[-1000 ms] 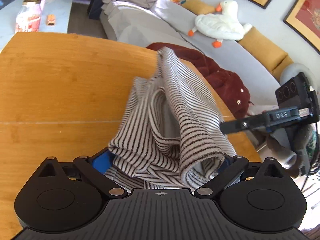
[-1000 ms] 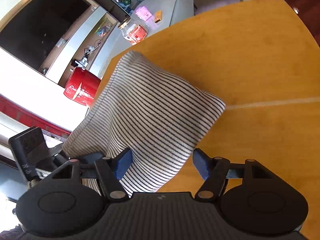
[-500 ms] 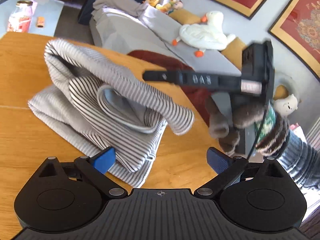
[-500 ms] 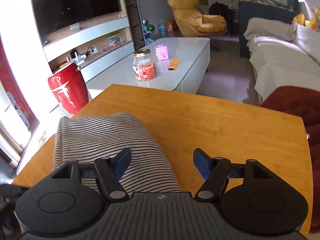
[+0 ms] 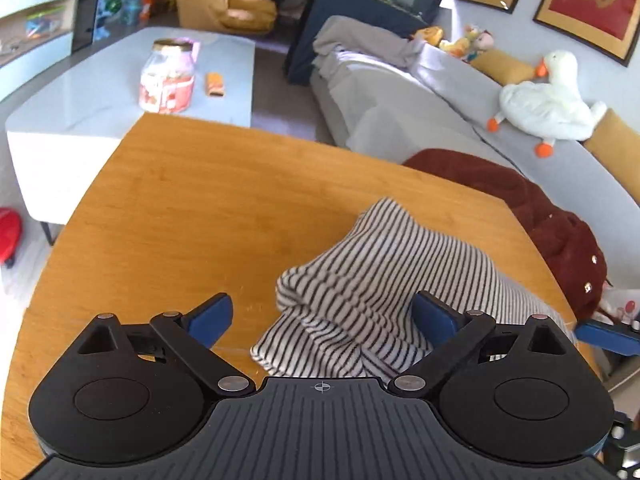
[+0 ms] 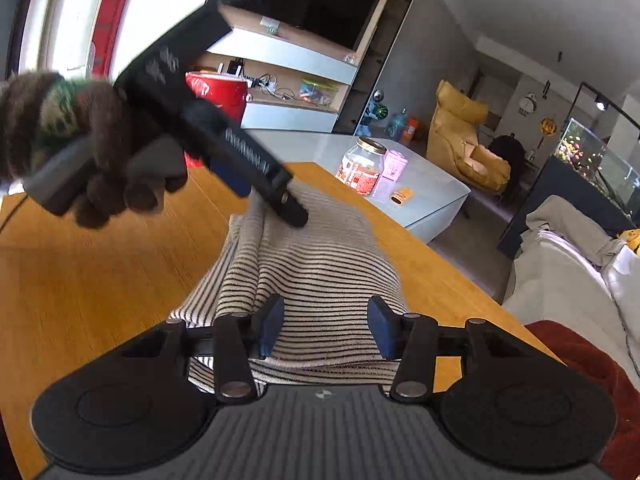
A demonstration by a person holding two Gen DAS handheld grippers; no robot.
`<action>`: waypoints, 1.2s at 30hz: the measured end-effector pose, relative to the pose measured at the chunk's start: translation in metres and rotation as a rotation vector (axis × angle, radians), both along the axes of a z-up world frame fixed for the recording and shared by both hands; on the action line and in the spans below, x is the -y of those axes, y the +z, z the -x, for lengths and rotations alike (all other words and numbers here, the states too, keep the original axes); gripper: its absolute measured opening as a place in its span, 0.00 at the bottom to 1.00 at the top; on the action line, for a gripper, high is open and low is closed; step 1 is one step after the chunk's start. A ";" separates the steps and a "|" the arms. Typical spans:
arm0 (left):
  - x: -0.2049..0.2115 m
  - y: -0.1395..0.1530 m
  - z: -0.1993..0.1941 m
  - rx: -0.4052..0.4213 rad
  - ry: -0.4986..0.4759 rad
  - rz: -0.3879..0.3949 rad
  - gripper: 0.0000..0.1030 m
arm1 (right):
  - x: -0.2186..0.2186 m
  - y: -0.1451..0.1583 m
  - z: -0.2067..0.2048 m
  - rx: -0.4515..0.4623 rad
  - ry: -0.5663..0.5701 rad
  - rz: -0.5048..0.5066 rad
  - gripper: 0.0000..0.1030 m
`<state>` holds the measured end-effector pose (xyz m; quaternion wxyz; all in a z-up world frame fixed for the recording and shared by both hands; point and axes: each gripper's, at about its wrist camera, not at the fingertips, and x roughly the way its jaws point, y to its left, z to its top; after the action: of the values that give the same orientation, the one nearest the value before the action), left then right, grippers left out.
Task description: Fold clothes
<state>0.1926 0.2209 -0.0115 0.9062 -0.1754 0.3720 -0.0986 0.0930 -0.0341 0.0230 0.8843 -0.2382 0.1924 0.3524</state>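
Note:
A black-and-white striped garment (image 5: 384, 276) lies bunched in a folded heap on the wooden table (image 5: 192, 208). In the left wrist view my left gripper (image 5: 322, 316) is open, blue pads wide apart, with the heap's near edge between and just beyond them. The right wrist view shows the garment (image 6: 320, 264) running away from my right gripper (image 6: 326, 328), which is open and low over its near fold. A gloved hand (image 6: 80, 140) holds the left gripper (image 6: 294, 214), tip down on the garment's far end. A blue finger of the right gripper (image 5: 608, 338) pokes in at the right.
A dark red garment (image 5: 552, 224) hangs at the table's right edge beside a grey sofa (image 5: 400, 108) with a white plush goose (image 5: 548, 100). Beyond the table's far edge stands a white coffee table (image 5: 100, 92) with a jar (image 5: 168, 76). Bare wood lies left of the heap.
The left gripper went from shut on the lifted striped garment to open. The garment now rests in a heap on the table. The right gripper's pads have drawn closer together.

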 end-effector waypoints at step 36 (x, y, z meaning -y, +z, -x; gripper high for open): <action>0.014 0.036 0.024 0.124 -0.086 0.123 0.78 | -0.056 -0.024 0.036 0.094 0.231 0.206 0.51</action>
<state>0.1684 0.2065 0.0242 0.9099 -0.2082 0.3156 -0.1708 0.0572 0.0215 -0.0010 0.8169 -0.3644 0.1571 0.4186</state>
